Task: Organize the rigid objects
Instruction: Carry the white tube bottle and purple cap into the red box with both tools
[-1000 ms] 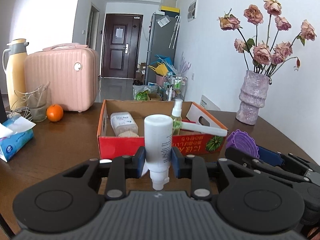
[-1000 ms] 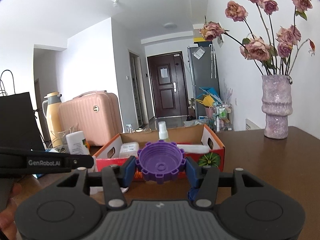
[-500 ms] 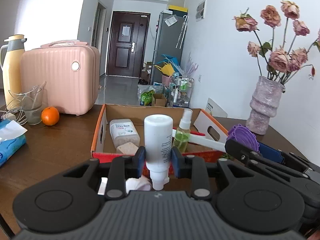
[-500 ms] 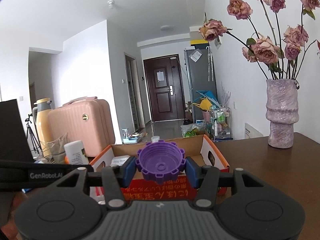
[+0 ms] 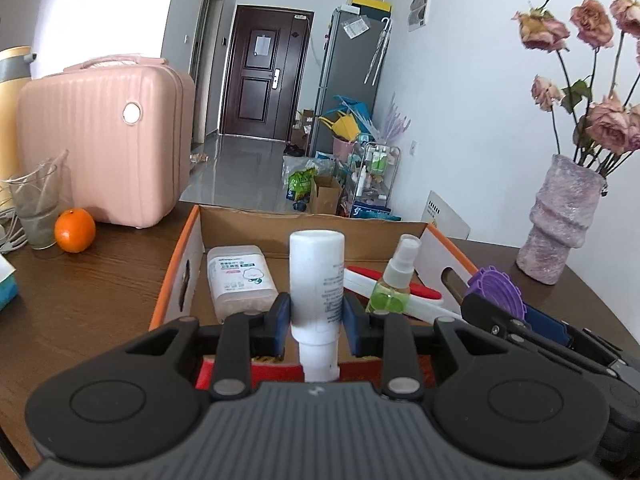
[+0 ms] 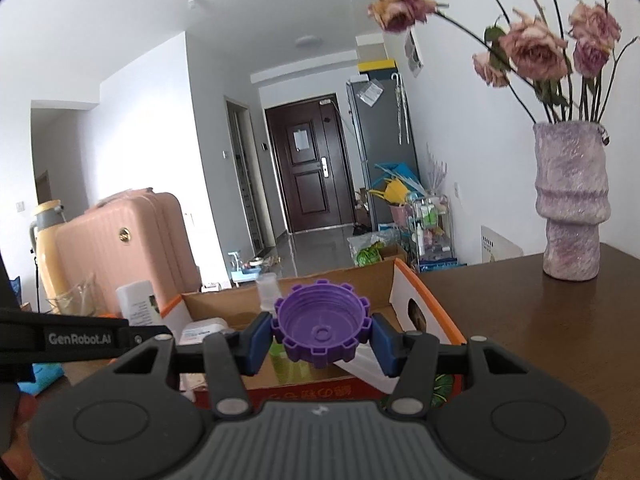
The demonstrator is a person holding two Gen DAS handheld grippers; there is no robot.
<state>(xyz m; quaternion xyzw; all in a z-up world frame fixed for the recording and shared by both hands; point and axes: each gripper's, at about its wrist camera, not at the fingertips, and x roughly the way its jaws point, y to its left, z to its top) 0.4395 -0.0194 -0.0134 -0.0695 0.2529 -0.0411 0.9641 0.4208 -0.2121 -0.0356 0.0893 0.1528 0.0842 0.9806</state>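
bottle (image 5: 318, 280) clamped in the left tool (image 5: 316, 320) and cap (image 6: 322, 330) in the right tool (image 6: 320, 340), both poised over the box (image 5: 182, 256) for dropping in.

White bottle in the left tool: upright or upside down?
Upside down: the white bottle has its narrow cap end pointing down, below the left tool.

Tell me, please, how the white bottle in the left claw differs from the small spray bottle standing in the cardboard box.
The white bottle is opaque, larger, and held upside down, neck toward the camera, in the left claw. The spray bottle is clear, holds green liquid, and is slimmer. It stands nozzle-up and ungripped inside the cardboard box. Both are roughly vertical plastic bottles over the box area.
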